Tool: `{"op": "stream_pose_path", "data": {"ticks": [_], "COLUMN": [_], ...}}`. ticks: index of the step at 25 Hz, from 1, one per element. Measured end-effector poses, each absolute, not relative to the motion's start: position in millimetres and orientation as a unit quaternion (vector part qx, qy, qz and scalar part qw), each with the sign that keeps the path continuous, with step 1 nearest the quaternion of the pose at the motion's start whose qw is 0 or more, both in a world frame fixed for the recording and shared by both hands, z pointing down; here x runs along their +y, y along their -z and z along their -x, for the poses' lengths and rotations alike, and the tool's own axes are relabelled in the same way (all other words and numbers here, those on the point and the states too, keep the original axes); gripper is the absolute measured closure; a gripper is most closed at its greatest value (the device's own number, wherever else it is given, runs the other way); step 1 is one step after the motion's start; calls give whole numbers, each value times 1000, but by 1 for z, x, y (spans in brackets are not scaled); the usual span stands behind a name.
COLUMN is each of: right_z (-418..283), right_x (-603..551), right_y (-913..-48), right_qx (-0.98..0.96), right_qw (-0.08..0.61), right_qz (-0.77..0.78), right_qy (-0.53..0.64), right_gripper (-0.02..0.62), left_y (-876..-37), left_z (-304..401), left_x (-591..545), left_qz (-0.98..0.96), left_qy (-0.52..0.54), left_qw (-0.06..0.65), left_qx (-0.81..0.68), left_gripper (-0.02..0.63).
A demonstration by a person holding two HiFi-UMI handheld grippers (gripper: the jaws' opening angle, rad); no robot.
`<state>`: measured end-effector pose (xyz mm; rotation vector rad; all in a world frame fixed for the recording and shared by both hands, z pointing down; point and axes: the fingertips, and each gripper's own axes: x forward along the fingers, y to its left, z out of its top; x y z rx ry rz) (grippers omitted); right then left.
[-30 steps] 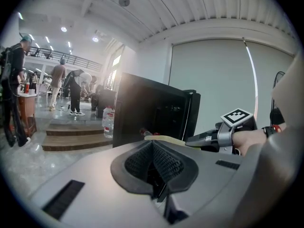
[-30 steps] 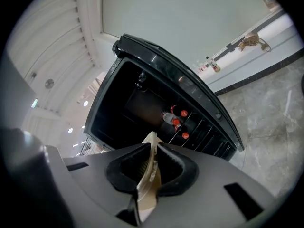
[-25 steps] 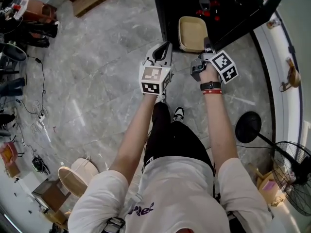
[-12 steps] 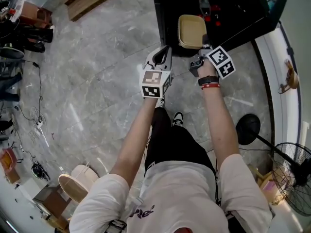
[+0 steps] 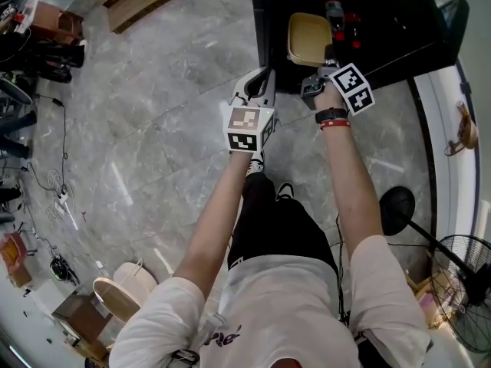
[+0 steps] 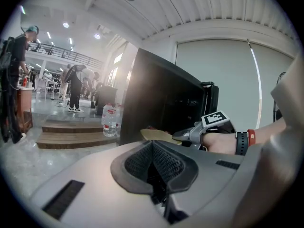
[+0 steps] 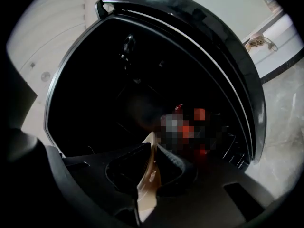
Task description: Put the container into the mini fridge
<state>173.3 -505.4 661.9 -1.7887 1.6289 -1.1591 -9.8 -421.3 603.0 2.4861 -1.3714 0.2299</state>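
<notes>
The right gripper (image 5: 327,61) has its jaws clamped on the rim of the shallow tan rectangular plastic container (image 5: 309,38). It holds the container level at the open front of the black mini fridge (image 5: 376,14). The left gripper (image 5: 262,79), its jaws pressed together on nothing, hangs just outside the fridge's left edge.
</notes>
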Motion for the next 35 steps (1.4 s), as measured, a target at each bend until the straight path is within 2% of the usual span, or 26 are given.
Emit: {"op": "stream_pose_path", "data": {"ticks": [11, 20, 35], "right_z": [-155, -152, -157], "right_x": [-564, -605, -647], "right_y": [-682, -703, -723], "right_qx": [628, 628, 627], "right_qw": [223, 237, 218], "right_qz": [637, 631, 654], "right_qy": [387, 388, 361], "right_gripper": [540, 540, 540], "left_y": [-644, -654, -665], "left_z": [16, 16, 16], "left_x": [-437, -455, -470], "left_qz": [-866, -869, -878], "left_qy": [-88, -72, -60], "left_qw": [136, 127, 111], "left_qx": [-473, -472, -462], "left_gripper": [588, 588, 588]}}
